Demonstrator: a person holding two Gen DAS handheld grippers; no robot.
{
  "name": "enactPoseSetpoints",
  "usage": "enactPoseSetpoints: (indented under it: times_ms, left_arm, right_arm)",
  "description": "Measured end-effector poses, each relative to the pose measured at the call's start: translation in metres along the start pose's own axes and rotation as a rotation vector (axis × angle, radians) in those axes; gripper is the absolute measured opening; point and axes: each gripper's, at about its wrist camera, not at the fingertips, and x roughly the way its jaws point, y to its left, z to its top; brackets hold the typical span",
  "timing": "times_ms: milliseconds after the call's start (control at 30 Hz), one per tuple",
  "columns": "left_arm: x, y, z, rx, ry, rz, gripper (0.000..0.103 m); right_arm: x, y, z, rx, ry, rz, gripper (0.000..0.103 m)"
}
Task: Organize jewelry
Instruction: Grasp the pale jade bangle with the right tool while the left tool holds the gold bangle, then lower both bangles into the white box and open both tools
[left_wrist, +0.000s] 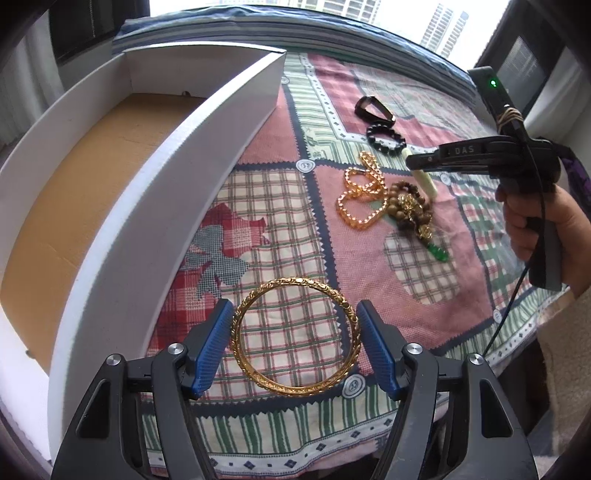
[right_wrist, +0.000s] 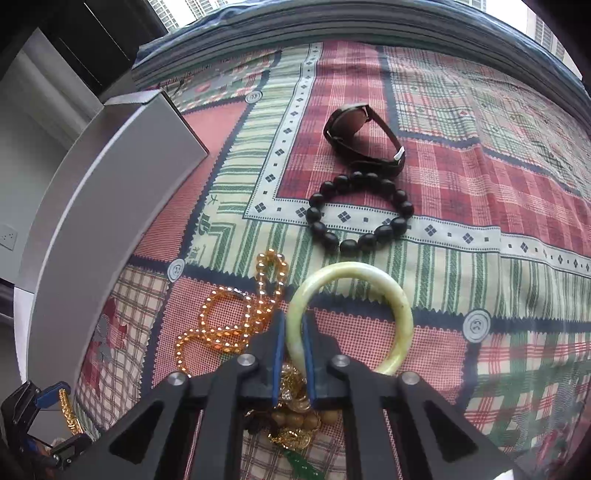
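My left gripper (left_wrist: 294, 304) spans a carved gold bangle (left_wrist: 291, 282), with both blue pads pressed against its outer rim just above the patchwork cloth. A white box (left_wrist: 184, 166) with a brown cardboard floor stands open close on the left. In the right wrist view my right gripper (right_wrist: 294, 317) is shut on the rim of a pale green jade bangle (right_wrist: 369, 271); the rest of that ring sticks out ahead and to the right. The left wrist view shows the right gripper (left_wrist: 410, 160) from the side, over the pile of jewelry.
On the cloth lie an amber bead chain (right_wrist: 221, 328), a black bead bracelet (right_wrist: 360, 214), a dark watch (right_wrist: 364, 136) and a brown bead string with gold charms (right_wrist: 295, 421) under the right gripper. A hand (left_wrist: 535, 221) holds the right gripper. The white box wall (right_wrist: 110, 192) borders the left.
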Motion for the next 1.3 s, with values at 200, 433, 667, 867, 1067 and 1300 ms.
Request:
enactPoseSetpoints:
  times_ms: [200, 433, 667, 867, 1067, 1300]
  left_arm:
    - [-0.038, 0.002, 0.005, -0.020, -0.055, -0.052, 0.070]
    - [-0.101, 0.052, 0.027, -0.078, -0.116, -0.039, 0.070]
    - [-0.094, 0.163, 0.051, -0.263, -0.093, 0.152, 0.070]
    - [-0.048, 0.219, 0.052, -0.378, -0.001, 0.222, 0.070]
    - [-0.006, 0.238, 0.049, -0.435, 0.078, 0.228, 0.070]
    - [-0.008, 0.246, 0.040, -0.496, 0.034, 0.257, 0.090]
  right_arm:
    - [-0.057, 0.018, -0.010, -0.034, -0.101, 0.052, 0.010]
    - [-0.110, 0.119, 0.005, -0.234, -0.230, 0.137, 0.010]
    - [-0.094, 0.247, 0.022, -0.444, -0.219, 0.234, 0.010]
    - [-0.023, 0.321, 0.031, -0.577, -0.113, 0.171, 0.010]
    - [0.049, 0.338, 0.029, -0.595, -0.005, 0.042, 0.012]
    - [0.040, 0.327, 0.031, -0.502, -0.034, 0.105, 0.047]
